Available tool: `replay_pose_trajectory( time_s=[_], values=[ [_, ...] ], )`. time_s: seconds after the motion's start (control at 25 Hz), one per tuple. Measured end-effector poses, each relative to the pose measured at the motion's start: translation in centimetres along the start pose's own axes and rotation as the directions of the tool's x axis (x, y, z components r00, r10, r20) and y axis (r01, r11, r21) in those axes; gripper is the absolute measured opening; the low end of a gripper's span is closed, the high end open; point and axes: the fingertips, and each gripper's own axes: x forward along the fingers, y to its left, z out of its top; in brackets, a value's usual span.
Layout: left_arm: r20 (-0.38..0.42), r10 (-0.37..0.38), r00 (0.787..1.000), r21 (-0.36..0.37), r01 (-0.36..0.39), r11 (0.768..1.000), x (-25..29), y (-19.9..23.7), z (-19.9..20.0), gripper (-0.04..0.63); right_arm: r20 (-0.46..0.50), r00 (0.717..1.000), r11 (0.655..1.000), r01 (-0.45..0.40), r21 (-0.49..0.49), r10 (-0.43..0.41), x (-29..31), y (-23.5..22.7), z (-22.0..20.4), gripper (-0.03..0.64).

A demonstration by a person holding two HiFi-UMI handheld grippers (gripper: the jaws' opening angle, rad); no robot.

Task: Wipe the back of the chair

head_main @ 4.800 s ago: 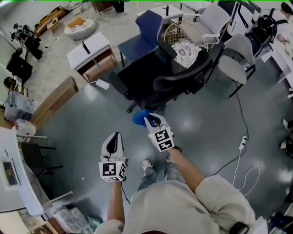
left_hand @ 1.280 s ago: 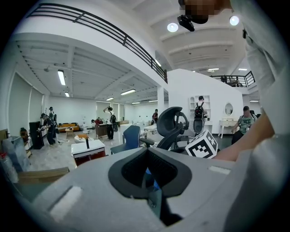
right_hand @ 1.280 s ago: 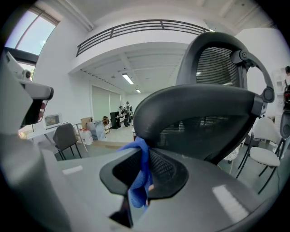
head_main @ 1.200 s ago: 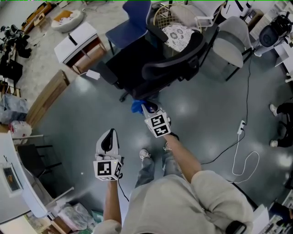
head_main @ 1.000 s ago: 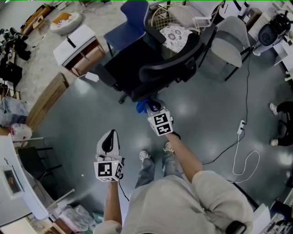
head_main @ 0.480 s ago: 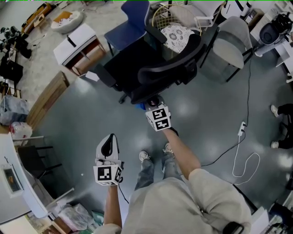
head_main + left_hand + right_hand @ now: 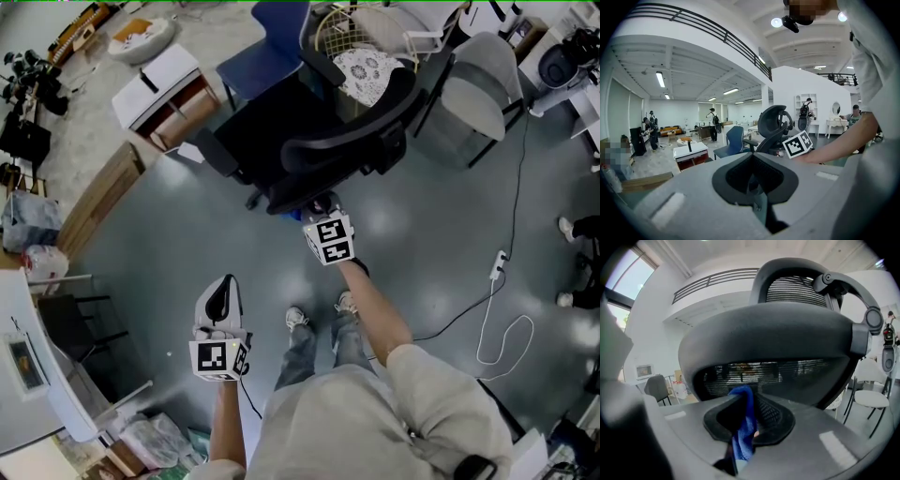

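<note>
My right tool (image 7: 321, 204), clamped on the cloth (image 7: 743, 427), has moved fwd in the last sec. Cloth's now at the chair back (image 7: 778, 333), low edge, prob. touching, so wiping can start. Left tool (image 7: 223, 286) closed, empty, well back.

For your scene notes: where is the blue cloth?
In the right gripper view, the blue cloth sits lower centre, clamped in the right gripper, close to the black chair's back.

No words, brands, numbers or signs legible in any view. Only coded black-and-white square patterns, no letters: on near white marker cube (image 7: 220, 359) of left gripper (image 7: 227, 283), and far white marker cube (image 7: 330, 241) of right gripper (image 7: 321, 204).
</note>
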Motion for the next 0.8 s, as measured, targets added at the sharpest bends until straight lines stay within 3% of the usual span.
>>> replay_pose_trajectory(
  time_s=[0.8],
  values=[
    [-0.015,-0.031,0.999,0.017,0.031,0.999,2.1,-1.7,0.5,0.001,0.019,0.984,0.982,0.173,0.081,-0.175,-0.9,-9.3,0.4,0.041]
  ],
)
